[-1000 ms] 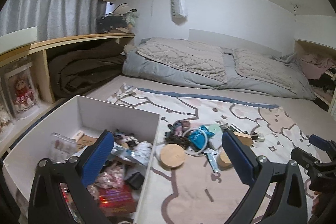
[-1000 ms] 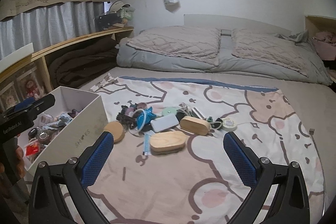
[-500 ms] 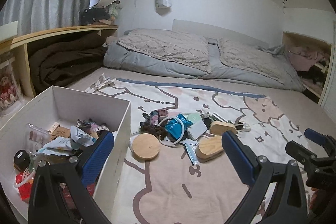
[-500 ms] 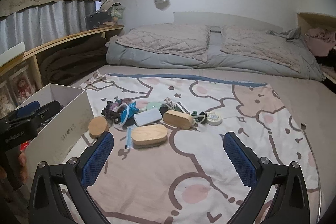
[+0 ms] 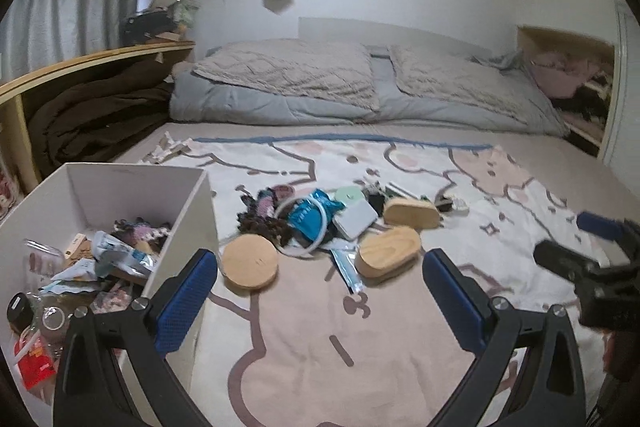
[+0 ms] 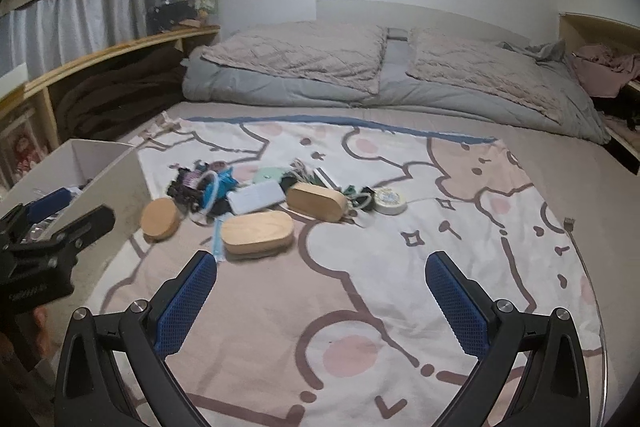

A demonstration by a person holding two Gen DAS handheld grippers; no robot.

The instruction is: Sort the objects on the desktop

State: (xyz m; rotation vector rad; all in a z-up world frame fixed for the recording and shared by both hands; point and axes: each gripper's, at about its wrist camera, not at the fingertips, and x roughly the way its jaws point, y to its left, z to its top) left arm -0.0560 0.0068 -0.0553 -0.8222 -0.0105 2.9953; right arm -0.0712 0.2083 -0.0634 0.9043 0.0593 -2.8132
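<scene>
A pile of small objects lies on the patterned blanket (image 5: 320, 327): a round wooden lid (image 5: 249, 263), two oval wooden boxes (image 5: 389, 254) (image 5: 412, 213), a white power bank (image 5: 355, 221), a blue packet (image 5: 310, 213) with a white ring, dark hair ties (image 5: 260, 223). The white box (image 5: 192, 211) at the left holds several items. My left gripper (image 5: 320, 303) is open and empty, just right of the box, short of the pile. My right gripper (image 6: 320, 299) is open and empty, short of the oval box (image 6: 258, 234) and tape roll (image 6: 389, 201).
Folded grey quilts and pillows (image 6: 380, 75) lie at the back. A wooden shelf (image 6: 100, 63) with dark bedding runs along the left. A cubby with clothes (image 6: 604, 67) is at the right. A small fork (image 6: 569, 223) lies at the blanket's right edge.
My left gripper has swung right, from over the white box toward the pile. My right gripper has drawn back and shifted a little right; the pile looks farther off.
</scene>
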